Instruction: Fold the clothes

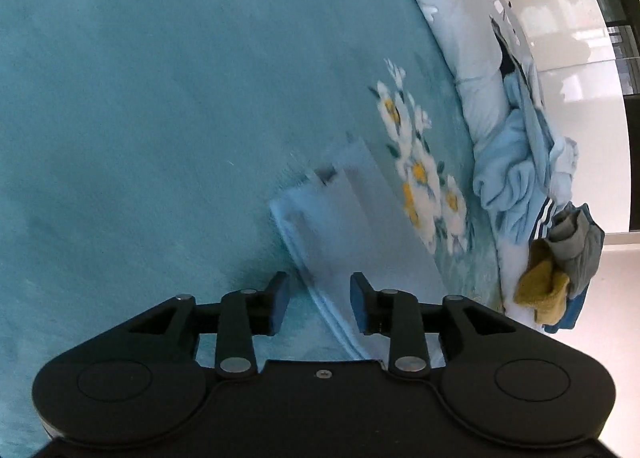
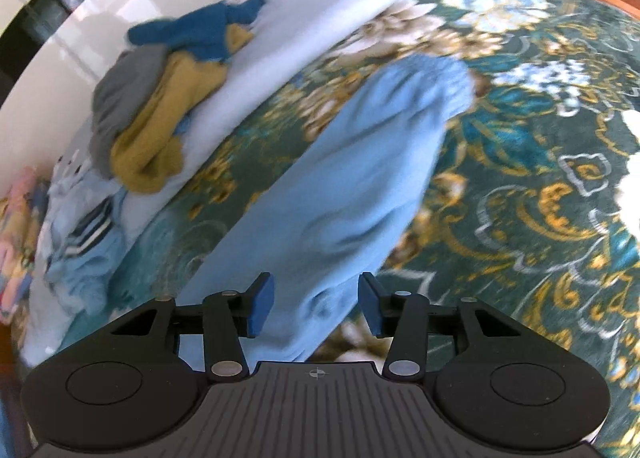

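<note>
Over floral blanket [image 2: 520,186] — both jaws spread: right gripper [image 2: 316,308] straddling light-blue garment [image 2: 352,186], left gripper [image 1: 319,304] empty.

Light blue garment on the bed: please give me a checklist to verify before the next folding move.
1. Left claw open: ok, jaws apart.
2. Right claw open: ok, jaws apart.
3. Light blue garment between the right claw's fingers: ok, not clamped.
4. Garment edge between the left claw's fingers: ok, but whether it is the same garment: cannot tell.
5. Garment lying flat: cannot tell, pictures are blurred.
6. Pile of other clothes apart from the garment: ok.
</note>
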Tool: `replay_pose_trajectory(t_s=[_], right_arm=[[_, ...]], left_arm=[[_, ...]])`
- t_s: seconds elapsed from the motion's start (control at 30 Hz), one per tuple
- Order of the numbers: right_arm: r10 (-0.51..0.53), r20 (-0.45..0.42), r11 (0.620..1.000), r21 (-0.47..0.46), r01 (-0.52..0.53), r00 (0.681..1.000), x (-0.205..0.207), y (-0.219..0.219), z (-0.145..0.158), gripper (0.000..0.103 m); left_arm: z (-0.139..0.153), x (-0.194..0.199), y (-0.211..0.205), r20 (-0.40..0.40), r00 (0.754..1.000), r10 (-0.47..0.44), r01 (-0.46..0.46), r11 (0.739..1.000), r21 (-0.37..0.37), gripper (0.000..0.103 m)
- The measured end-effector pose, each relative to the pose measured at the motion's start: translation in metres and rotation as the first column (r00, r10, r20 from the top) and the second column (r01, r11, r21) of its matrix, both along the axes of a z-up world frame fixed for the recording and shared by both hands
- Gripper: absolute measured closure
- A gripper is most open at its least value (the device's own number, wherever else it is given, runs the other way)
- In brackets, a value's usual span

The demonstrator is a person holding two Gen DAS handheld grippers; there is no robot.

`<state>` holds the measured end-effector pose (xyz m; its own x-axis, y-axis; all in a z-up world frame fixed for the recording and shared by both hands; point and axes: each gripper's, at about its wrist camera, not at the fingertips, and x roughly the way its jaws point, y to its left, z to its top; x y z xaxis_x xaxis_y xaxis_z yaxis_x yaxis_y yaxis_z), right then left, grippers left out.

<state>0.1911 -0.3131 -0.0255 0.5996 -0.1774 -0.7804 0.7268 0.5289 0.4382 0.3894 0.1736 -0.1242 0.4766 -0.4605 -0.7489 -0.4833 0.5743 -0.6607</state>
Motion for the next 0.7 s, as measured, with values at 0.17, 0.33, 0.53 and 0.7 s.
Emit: replay_pose_trajectory(t_s=[0.17, 0.33, 0.53, 0.7], right_arm=[[-0.171, 0.059, 0.981, 0.098, 0.165, 0.984, -0.018, -0.051, -0.021, 0.055], [-0.269, 0.082, 0.951, 0.177, 0.252, 0.96, -0.013, -0.109, -0.044, 0.049], [-0.328, 0.069, 0.92, 0.25, 0.302, 0.942, 0.004, -0.16, -0.075, 0.046], [-0.319, 0.107, 0.917, 0.285, 0.279, 0.942, 0.016, -0.183, -0.086, 0.065]], left_arm=[[-0.004, 0.01, -0.016, 0.025, 0.998, 0.053, -0.053, 0.999, -0.005, 0.06], [-0.006, 0.009, -0.025, 0.036, 0.986, 0.165, -0.164, 0.986, -0.027, 0.085], [-0.003, 0.006, -0.033, 0.034, 0.95, 0.309, -0.307, 0.95, -0.055, 0.094], [0.016, 0.017, -0.044, 0.084, 0.934, 0.348, -0.347, 0.937, -0.034, 0.094]])
